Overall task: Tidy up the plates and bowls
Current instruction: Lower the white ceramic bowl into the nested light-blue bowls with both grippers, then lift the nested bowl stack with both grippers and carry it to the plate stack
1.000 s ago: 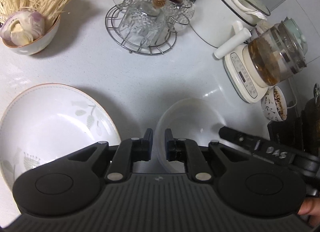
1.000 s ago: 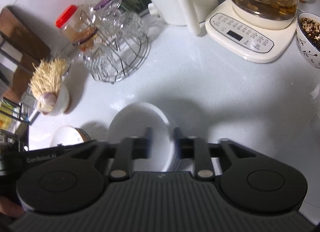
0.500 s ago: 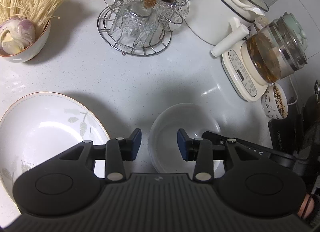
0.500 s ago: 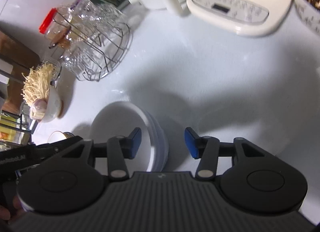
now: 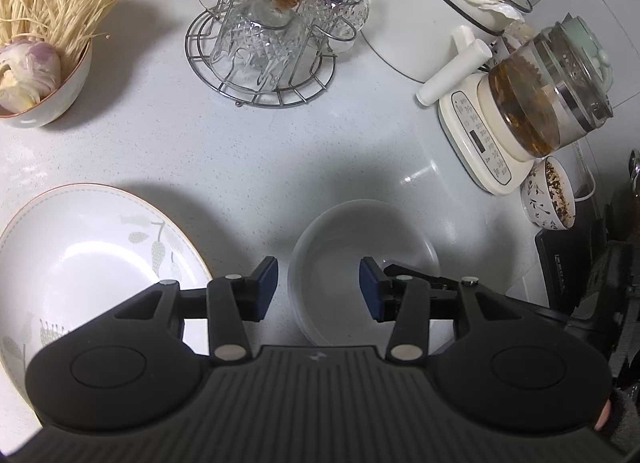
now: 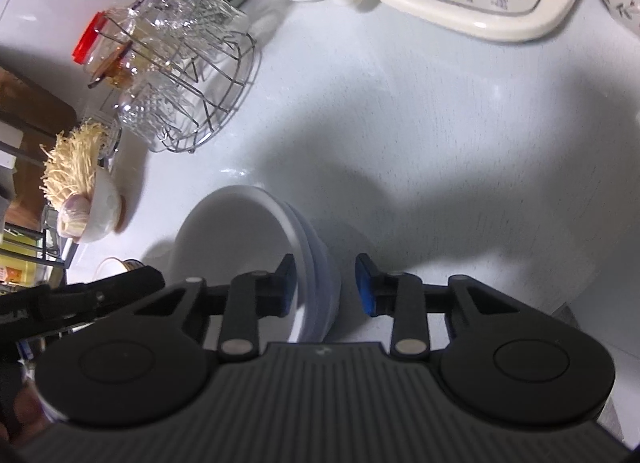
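Observation:
A stack of plain white bowls (image 5: 360, 247) stands on the white counter just ahead of both grippers. My left gripper (image 5: 318, 287) straddles the stack's left rim; its jaws are opening and the blue pads (image 5: 267, 283) stand clear of the rim. In the right wrist view the stack (image 6: 240, 231) shows layered rims. My right gripper (image 6: 325, 287) has one finger inside the bowl and one outside its right wall; the jaws are closing, with a small gap still at the outer pad (image 6: 363, 287). A large leaf-patterned plate (image 5: 80, 263) lies to the left.
A bowl of enoki mushrooms and garlic (image 5: 44, 63) sits far left. A wire rack of glasses (image 5: 260, 47), a white pot (image 5: 432, 15), a tea kettle on its base (image 5: 520, 115) and a small patterned bowl (image 5: 548, 199) line the back and right. Dark objects (image 5: 580, 263) stand at the right edge.
My left jaws went from nearly shut to wide apart beside the bowl rim. My right gripper sank onto the stack, spread its jaws, then narrowed them around the right wall.

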